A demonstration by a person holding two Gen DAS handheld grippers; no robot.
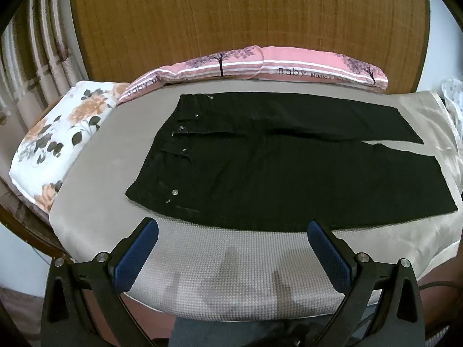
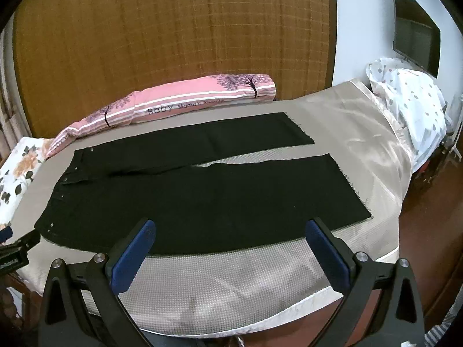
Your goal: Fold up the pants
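Observation:
Black pants [image 1: 275, 159] lie flat and unfolded on the beige bed cover [image 1: 220, 266], waistband with metal studs to the left, both legs running right with a narrow gap between them. They also show in the right wrist view [image 2: 202, 196]. My left gripper [image 1: 231, 234] is open and empty, above the near edge of the pants below the waist. My right gripper [image 2: 230, 232] is open and empty, above the near edge of the near leg. The left gripper's body [image 2: 14, 248] shows at the left edge of the right wrist view.
A long pink "Baby" pillow [image 1: 260, 66] lies along the wooden headboard [image 1: 231, 14] behind the pants. A floral pillow [image 1: 58, 138] sits at the left. A white spotted bundle [image 2: 411, 107] lies beyond the bed's right end. A dark screen [image 2: 413, 26] hangs on the wall.

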